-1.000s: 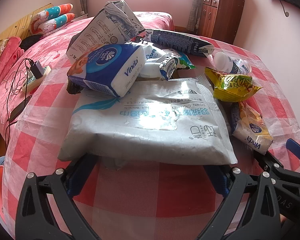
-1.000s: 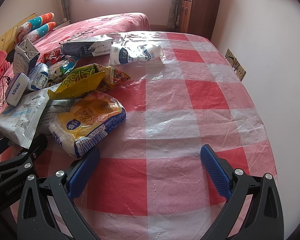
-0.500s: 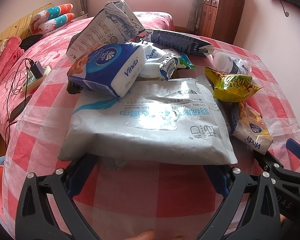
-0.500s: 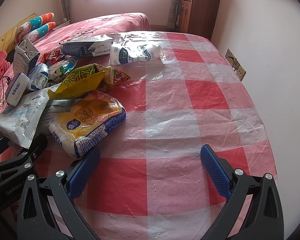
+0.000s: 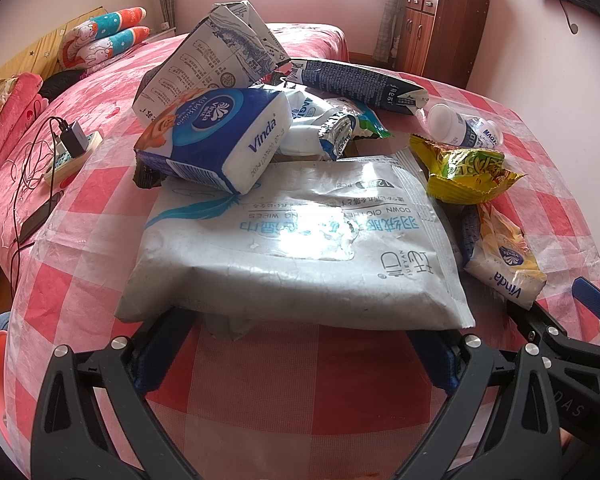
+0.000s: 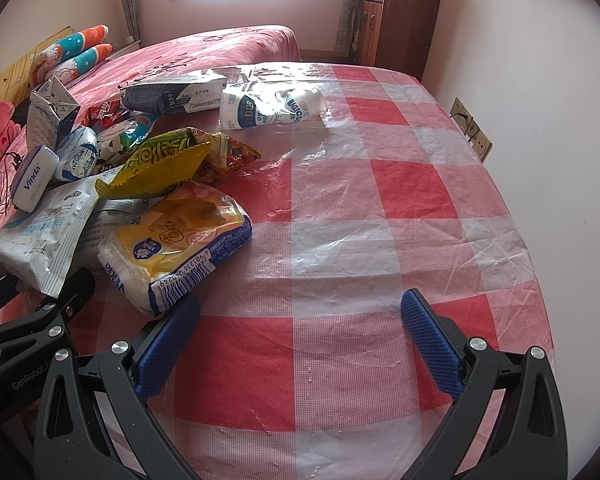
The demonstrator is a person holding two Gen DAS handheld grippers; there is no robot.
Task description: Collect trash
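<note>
A pile of trash lies on the red-checked tablecloth (image 5: 284, 384). A large white wipes pack (image 5: 300, 248) lies nearest; my left gripper (image 5: 296, 344) is open, its blue pads just under the pack's near edge. Behind it are a blue Vinda tissue pack (image 5: 216, 140), a milk carton (image 5: 216, 64), a dark carton (image 5: 356, 80), a white bottle (image 5: 460, 124), a yellow snack bag (image 5: 468, 176) and a yellow Vinda pack (image 5: 504, 264). My right gripper (image 6: 300, 328) is open and empty over bare cloth, right of the yellow Vinda pack (image 6: 176, 248).
A bed with pink covers (image 5: 112, 84) stands behind the table, with a power strip and charger (image 5: 72, 148) and cables at the left. A brown cabinet (image 5: 444, 24) stands at the back. A wall with sockets (image 6: 472, 128) borders the table's right side.
</note>
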